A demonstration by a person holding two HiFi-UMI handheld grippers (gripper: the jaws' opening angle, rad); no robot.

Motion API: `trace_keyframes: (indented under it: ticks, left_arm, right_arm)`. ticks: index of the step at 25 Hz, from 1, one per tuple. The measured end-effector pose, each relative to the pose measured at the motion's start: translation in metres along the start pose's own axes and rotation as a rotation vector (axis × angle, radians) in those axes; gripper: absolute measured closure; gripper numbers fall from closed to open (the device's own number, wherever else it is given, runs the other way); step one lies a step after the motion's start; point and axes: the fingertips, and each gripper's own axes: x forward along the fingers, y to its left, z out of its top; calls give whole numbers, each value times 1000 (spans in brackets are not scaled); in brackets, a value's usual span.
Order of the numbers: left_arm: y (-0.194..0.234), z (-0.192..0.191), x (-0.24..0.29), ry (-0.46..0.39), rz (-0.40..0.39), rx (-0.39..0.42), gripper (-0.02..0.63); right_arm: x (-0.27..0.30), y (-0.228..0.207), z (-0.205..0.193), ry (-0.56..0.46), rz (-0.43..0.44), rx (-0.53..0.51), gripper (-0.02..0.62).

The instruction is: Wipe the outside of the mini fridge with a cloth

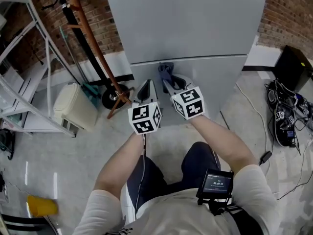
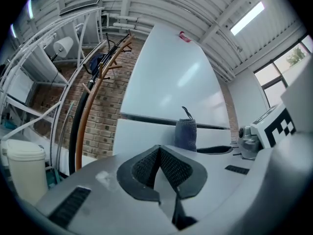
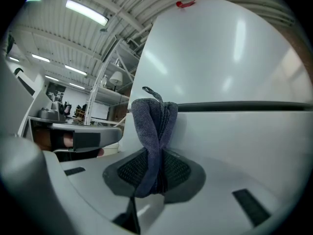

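Mini fridge [image 1: 186, 28] straight ahead of right gripper [image 3: 155, 173], which clamps grey cloth [image 3: 152, 126] just short of door; contact unclear. Left gripper [image 2: 159, 168] alongside, jaws together, empty. Step, likely: cloth-to-door approach. Next: press on, sweep across.

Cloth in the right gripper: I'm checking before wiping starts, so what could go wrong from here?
The cloth is pinched in a bunch in the right gripper, so it may slip out or wipe only a narrow strip of the fridge. The shut, empty left gripper is close beside and could knock it.
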Motion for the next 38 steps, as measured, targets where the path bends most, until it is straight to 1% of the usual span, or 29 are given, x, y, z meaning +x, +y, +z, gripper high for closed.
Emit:
trace_keyframes:
  ticks: [8,17,25,30,32,34,38]
  left_arm:
    - [-50,-8,23,11,-85,-4,603]
    - [-99,-25,47,46,-137,14,603]
    - [-162,-30,67,54,-203,19,603]
    - [-194,-37,76,73,-236,15,603]
    - [-203,-39,75,78,-248,16,603]
    - [-206,-40,75,83,-254,21,603]
    - [-197,-37,73,83,-243,23,603]
  right_arm:
    - [-37,-60,-15,25,-101,5,506]
    - [-81,-130,-34,41,-201,25,506]
    - [-138,-218,-58,65,-358,68,506]
    - [-168,-272,-70,87,-456,124,506]
    - [-173,-282,-73,95,-462,127,506]
    - [-172,-284,-71,99,-460,119,506]
    - [-170,-283,-68,95,-474,118,506]
